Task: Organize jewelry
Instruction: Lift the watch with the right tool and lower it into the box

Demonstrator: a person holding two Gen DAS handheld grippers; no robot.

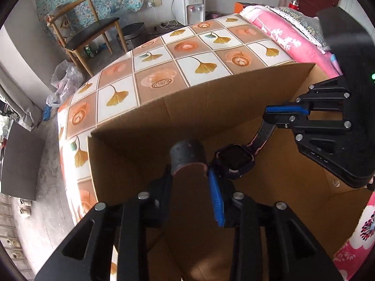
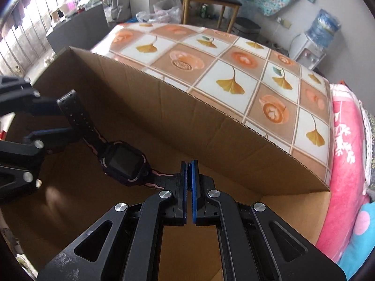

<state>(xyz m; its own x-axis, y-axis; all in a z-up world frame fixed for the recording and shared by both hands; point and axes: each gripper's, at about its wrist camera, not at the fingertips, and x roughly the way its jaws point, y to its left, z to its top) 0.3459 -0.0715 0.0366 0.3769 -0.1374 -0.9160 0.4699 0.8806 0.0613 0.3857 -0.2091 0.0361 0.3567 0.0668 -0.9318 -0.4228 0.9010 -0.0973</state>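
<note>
A dark smartwatch (image 1: pixel 234 158) (image 2: pixel 121 158) with a black and pink strap hangs stretched above the inside of an open cardboard box (image 1: pixel 211 107) (image 2: pixel 187 121). My right gripper (image 2: pixel 189 164) (image 1: pixel 266 116) is shut on one strap end, close to the watch body. The other strap end (image 1: pixel 187 152) (image 2: pixel 72 110) lies between the fingers of my left gripper (image 1: pixel 189 175) (image 2: pixel 63 119), whose jaws stand apart and do not clamp it. Both grippers point steeply down into the box.
The box stands on a table with a ginkgo-leaf and coffee-cup cloth (image 1: pixel 164 58) (image 2: pixel 234 70). Pink bedding (image 1: pixel 293 39) (image 2: pixel 346 164) lies beside it. Beyond the table are a wooden chair (image 1: pixel 89 28), a water dispenser (image 1: pixel 189 7) and plastic bags (image 1: pixel 63 82) on the floor.
</note>
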